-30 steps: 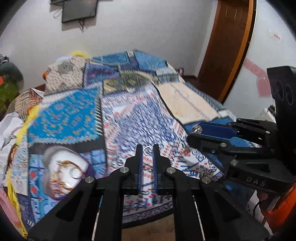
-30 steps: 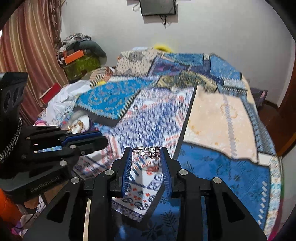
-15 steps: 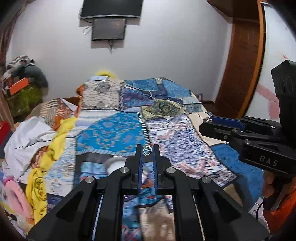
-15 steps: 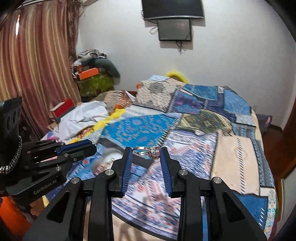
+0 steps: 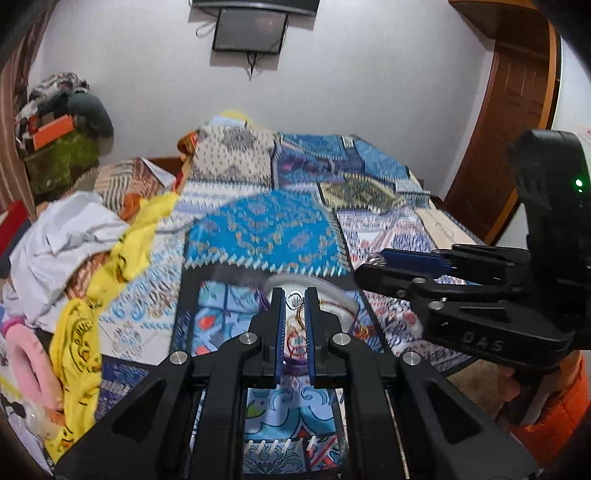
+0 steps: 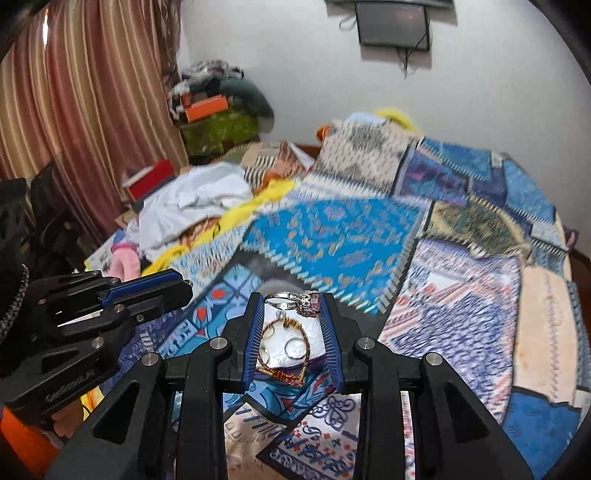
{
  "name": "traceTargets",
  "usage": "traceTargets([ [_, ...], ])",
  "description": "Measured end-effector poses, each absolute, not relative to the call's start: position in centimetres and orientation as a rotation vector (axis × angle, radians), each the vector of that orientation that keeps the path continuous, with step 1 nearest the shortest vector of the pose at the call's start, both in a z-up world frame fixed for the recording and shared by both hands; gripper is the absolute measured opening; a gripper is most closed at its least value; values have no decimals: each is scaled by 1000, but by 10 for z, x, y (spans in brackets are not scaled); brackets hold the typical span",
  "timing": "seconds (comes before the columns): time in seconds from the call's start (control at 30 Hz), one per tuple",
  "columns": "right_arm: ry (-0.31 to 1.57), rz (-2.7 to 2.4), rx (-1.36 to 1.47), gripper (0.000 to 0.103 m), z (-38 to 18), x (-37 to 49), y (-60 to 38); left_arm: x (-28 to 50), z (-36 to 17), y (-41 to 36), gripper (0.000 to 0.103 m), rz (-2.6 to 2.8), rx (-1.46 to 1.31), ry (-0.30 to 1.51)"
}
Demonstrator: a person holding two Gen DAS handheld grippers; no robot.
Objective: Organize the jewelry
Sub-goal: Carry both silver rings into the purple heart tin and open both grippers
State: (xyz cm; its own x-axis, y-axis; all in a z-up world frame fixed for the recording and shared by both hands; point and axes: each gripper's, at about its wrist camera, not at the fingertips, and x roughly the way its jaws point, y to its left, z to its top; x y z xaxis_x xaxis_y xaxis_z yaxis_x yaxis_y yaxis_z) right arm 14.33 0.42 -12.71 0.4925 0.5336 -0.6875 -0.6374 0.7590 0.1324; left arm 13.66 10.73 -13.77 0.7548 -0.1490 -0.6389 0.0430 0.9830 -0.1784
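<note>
My left gripper (image 5: 294,295) is shut on a small silver ring (image 5: 294,299) held at its fingertips. My right gripper (image 6: 293,297) is shut on a larger silver ring with a pink stone cluster (image 6: 297,301). Both hover above a white dish (image 5: 334,291) on the bed, which holds gold bangles and rings (image 6: 282,345). The dish shows between the right fingers in the right wrist view (image 6: 286,332). Each gripper shows in the other's view: the right one (image 5: 373,262) at the right, the left one (image 6: 184,286) at the left.
A patchwork bedspread (image 5: 266,229) in blue patterns covers the bed. White and yellow clothes (image 5: 81,240) are heaped at its left side. A wooden door (image 5: 517,122) stands at the right, striped curtains (image 6: 74,92) at the left, a wall screen (image 6: 391,22) behind.
Both grippers have swung left and now sit over the white dish, each still holding its ring. The dish has come from the lower left to straight under the fingertips.
</note>
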Motion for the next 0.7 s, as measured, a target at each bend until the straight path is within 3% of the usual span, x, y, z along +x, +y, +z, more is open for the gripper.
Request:
traceTargets([
  [0.33,885,725,-148,28,-159,156,13,151,-179,101,8,-148,-190,808],
  [0.7,913,759,-108,30,-159,162,14,146,-169,103,8,-135,-167,784],
])
